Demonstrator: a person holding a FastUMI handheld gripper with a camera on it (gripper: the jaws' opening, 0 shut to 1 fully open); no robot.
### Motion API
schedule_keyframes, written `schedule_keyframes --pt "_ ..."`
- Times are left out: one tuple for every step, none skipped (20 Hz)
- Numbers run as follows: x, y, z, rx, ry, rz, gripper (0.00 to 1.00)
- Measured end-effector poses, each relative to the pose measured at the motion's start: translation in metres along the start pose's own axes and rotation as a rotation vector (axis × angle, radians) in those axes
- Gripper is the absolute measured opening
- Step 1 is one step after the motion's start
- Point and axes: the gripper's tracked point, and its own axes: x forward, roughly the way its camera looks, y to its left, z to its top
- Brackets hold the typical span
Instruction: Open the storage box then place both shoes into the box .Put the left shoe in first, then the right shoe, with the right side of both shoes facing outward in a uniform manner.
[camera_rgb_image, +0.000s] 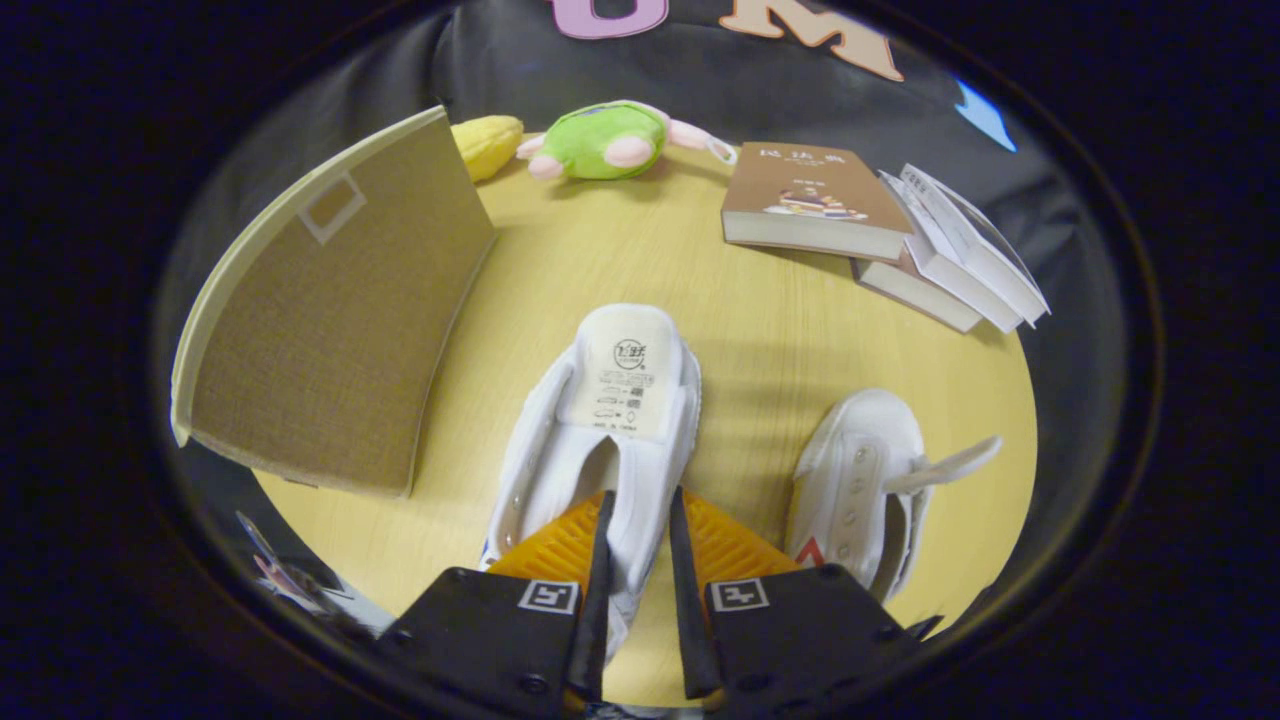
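Storage box (330, 320) stood at about ten o'clock from the claw (637, 520), a tan fabric-covered thing with a pale rim, its broad face tilted and its lower corner resting on the yellow worktop (780, 330). Beyond it, near eleven o'clock, lay a yellow plush (487, 145) touching a green and pink plush toy (605, 140). At twelve o'clock, just ahead of the fingers, one white shoe (600, 430) lay with its tongue flipped up, and the claw pinched the shoe's side wall, both fingers pressed on the fabric. At two o'clock, well apart, sat a brown book (815, 200) beside a fanned stack of books (960, 265). Near three o'clock, just beside the fingers, lay the second white shoe (860, 480).
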Motion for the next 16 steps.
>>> schedule_keyframes --pt "-0.001 0.000 0.001 0.004 -0.004 0.004 0.34" --pt "0.004 -0.007 0.001 0.013 -0.010 -0.026 0.34" --pt "0.003 -0.009 -0.003 0.054 0.011 -0.027 0.27" --pt "0.004 -0.007 0.000 0.078 -0.007 -0.031 0.20" --pt "0.003 -0.007 0.000 0.083 -0.005 -0.028 0.14" --pt "0.003 -0.007 0.000 0.100 -0.021 -0.036 0.12" --pt "0.003 -0.007 0.001 0.119 -0.029 -0.040 0.11" --pt "0.002 -0.007 0.001 0.133 -0.040 -0.043 0.10" --pt "0.001 -0.007 0.003 0.153 -0.047 -0.039 0.08" --pt "0.002 -0.005 0.005 0.173 -0.056 -0.031 0.08" --pt "0.002 -0.004 0.006 0.184 -0.058 -0.012 0.07" --pt "0.003 -0.005 0.005 0.185 -0.057 -0.005 0.06" --pt "0.001 -0.006 0.005 0.189 -0.056 -0.008 0.05" --pt "-0.001 -0.007 0.005 0.192 -0.059 -0.009 0.05" --pt "-0.009 -0.005 0.005 0.200 -0.066 -0.009 0.05" --pt "-0.015 -0.006 0.007 0.215 -0.074 -0.005 0.05"
